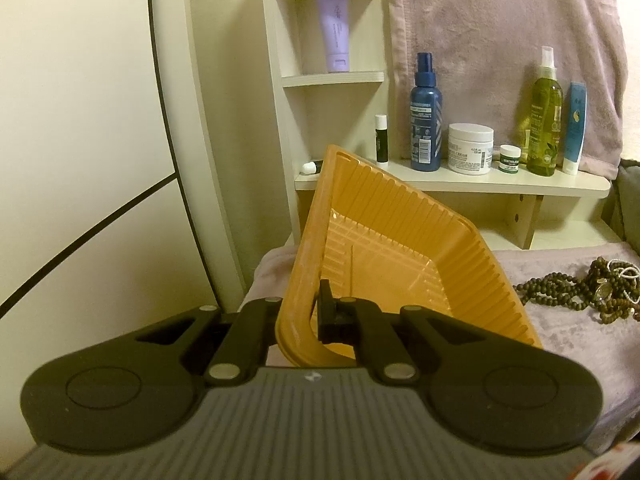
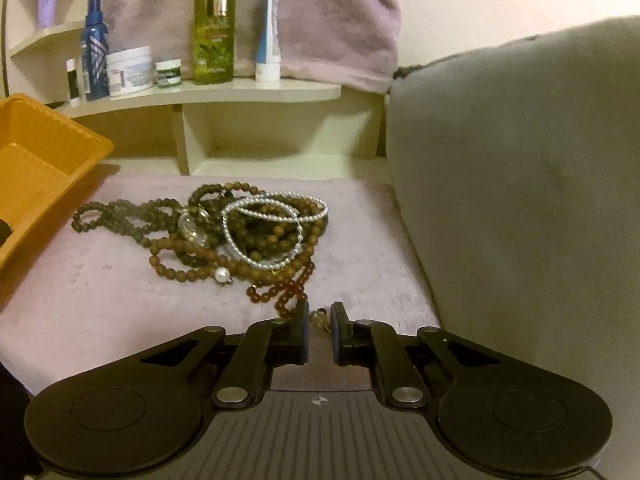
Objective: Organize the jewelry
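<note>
While our left tool [image 1: 298, 312] is clenched on the near rim of the orange tray [image 1: 384, 240], one finger outside the wall and one inside, the tray stands tilted with its far corner raised toward the shelf [image 1: 460, 182]. Our right tool [image 2: 320, 326] is released, its fingers a little apart just above the mauve cloth [image 2: 120, 280], with a small earring [image 2: 320, 314] lying between the tips. Just beyond them lies the jewelry pile [image 2: 240, 232]: dark and brown bead strands tangled with a silver bead bracelet [image 2: 276, 220] and a pearl [image 2: 221, 275], an amber strand [image 2: 280, 292] nearest the tool. The tray sits to the left of the pile, apart from it. A grey cushion [image 2: 520, 200] rises on the right. Far off, bottles and jars [image 2: 132, 66] line the shelf.
</note>
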{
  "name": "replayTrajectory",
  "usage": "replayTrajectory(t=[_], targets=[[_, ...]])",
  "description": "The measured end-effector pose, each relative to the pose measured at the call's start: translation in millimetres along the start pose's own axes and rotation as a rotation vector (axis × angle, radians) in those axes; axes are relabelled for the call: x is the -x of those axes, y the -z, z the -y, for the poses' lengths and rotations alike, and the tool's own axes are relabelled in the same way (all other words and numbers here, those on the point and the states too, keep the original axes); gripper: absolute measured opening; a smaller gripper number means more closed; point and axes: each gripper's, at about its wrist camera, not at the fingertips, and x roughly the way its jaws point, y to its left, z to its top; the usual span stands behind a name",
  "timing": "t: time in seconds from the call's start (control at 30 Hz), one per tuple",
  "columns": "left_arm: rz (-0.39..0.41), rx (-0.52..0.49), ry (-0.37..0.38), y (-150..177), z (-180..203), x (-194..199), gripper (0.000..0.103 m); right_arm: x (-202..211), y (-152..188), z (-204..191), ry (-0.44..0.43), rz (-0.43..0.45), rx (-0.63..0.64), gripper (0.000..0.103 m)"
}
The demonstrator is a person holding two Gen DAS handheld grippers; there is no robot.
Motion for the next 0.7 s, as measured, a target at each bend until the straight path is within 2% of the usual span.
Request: replayTrajectory(t=[0.1, 0.2, 0.3, 0.5, 0.7], targets=[[-0.001, 0.002, 0.003, -0.5, -0.5, -0.4, 0.005, 8.5, -6.4, -7.9, -0.007, 0.029, 0.020, 0.011], [0.000, 0.004, 0.004, -0.6, -0.9, -0.4, 0.005, 17.9, -19.2, -21.2, -0.068, 0.056, 0.018, 0.011], [0.001, 0.007, 0.006, -0.5, -1.3, -0.7, 0.005, 27.2, -35.3, -46.7, -0.179, 0.082, 0.025, 0.011], [0.001, 0.016, 0.006, 0.6, -2.4, -0.7, 0.005, 36.1, -62.7, -118.1, -0.465, 0.098, 0.061, 0.010], [0.003, 0.023, 0.009, 0.5, -3.0, -0.8, 0.005, 35.6, -70.8, -171.4, -0.635, 0.078, 0.131, 0.010]])
